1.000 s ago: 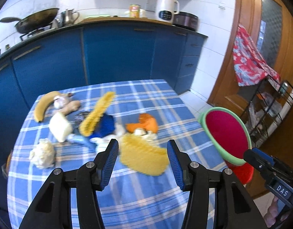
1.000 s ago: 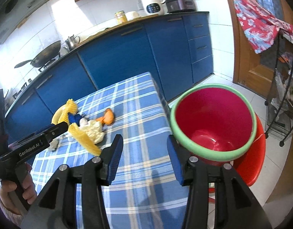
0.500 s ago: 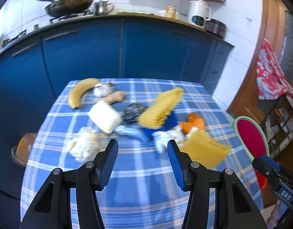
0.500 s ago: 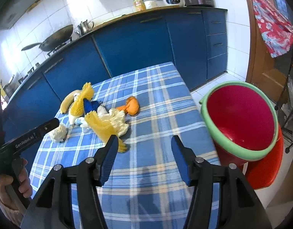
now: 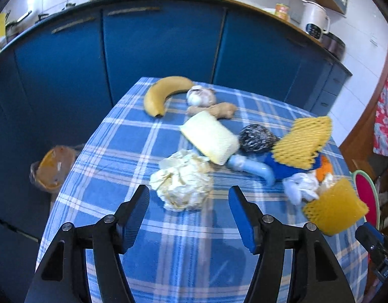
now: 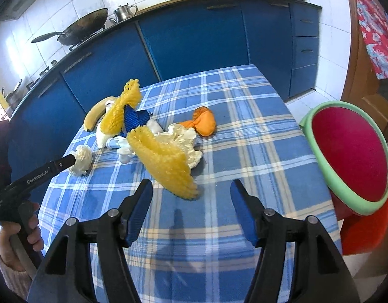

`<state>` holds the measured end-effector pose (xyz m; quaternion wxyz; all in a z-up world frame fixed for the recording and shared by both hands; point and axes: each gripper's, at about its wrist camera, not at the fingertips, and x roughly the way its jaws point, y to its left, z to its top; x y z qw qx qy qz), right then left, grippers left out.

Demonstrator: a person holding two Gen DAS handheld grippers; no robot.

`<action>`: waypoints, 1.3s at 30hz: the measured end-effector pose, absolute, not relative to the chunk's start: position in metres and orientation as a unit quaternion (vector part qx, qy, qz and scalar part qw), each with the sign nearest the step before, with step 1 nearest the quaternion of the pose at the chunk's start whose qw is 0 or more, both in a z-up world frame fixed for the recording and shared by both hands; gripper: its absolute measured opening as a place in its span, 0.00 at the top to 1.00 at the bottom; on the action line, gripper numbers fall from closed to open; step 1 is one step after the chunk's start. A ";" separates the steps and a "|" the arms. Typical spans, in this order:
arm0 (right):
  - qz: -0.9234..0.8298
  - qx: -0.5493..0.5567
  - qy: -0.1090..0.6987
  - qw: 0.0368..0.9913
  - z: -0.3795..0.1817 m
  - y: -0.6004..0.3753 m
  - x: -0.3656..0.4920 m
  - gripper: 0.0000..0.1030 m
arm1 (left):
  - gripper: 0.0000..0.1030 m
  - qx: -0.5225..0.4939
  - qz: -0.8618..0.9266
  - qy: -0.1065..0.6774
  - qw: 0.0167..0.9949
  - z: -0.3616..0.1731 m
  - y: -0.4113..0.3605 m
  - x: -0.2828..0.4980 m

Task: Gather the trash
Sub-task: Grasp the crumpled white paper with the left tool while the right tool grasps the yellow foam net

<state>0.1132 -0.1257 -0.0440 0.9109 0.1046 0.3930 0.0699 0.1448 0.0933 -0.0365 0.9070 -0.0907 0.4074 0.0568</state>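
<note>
Jaws of both grippers are spreading, with nothing pinched between them. The left gripper [image 5: 188, 212] hovers over a crumpled white paper ball [image 5: 182, 180], which lies on the desk [image 5: 123, 136] just ahead of its fingertips. The right gripper [image 6: 191, 207] hangs near a yellow foam net [image 6: 163, 161] lying against crumpled white paper [image 6: 187, 144]. Close by lie an orange peel [image 6: 204, 121], a blue mesh piece [image 6: 134, 118], a second yellow foam net [image 6: 121, 108], a banana [image 5: 163, 93], garlic [image 5: 200, 96], ginger [image 5: 218, 109] and a pale sponge [image 5: 210, 137]. Beside the desk's right edge stands a red bin with a green rim [image 6: 350, 154].
</note>
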 end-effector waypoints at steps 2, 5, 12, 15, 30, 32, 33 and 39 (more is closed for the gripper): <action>0.071 0.103 0.397 0.909 -0.047 -0.123 0.118 0.37 | 0.35 -0.091 0.061 0.410 0.905 -0.042 0.097 0.149; 0.073 0.100 0.403 0.907 -0.052 -0.119 0.124 0.37 | 0.35 -0.092 0.065 0.417 0.902 -0.050 0.100 0.155; 0.079 0.097 0.413 0.902 -0.061 -0.116 0.136 0.37 | 0.35 -0.096 0.083 0.418 0.899 -0.060 0.109 0.167; 0.090 0.101 0.410 0.902 -0.062 -0.115 0.139 0.37 | 0.35 -0.097 0.083 0.416 0.900 -0.062 0.111 0.170; 0.106 0.103 0.401 0.904 -0.066 -0.111 0.143 0.73 | 0.59 -0.087 0.039 0.411 0.907 -0.062 0.100 0.162; 0.109 0.098 0.397 0.906 -0.064 -0.110 0.141 0.81 | 0.60 -0.085 0.029 0.408 0.909 -0.058 0.095 0.158; 0.110 0.096 0.395 0.907 -0.063 -0.109 0.139 0.83 | 0.60 -0.084 0.025 0.406 0.910 -0.056 0.093 0.156; 0.122 0.101 0.385 0.909 -0.058 -0.108 0.130 0.85 | 0.60 -0.075 0.003 0.394 0.916 -0.040 0.079 0.144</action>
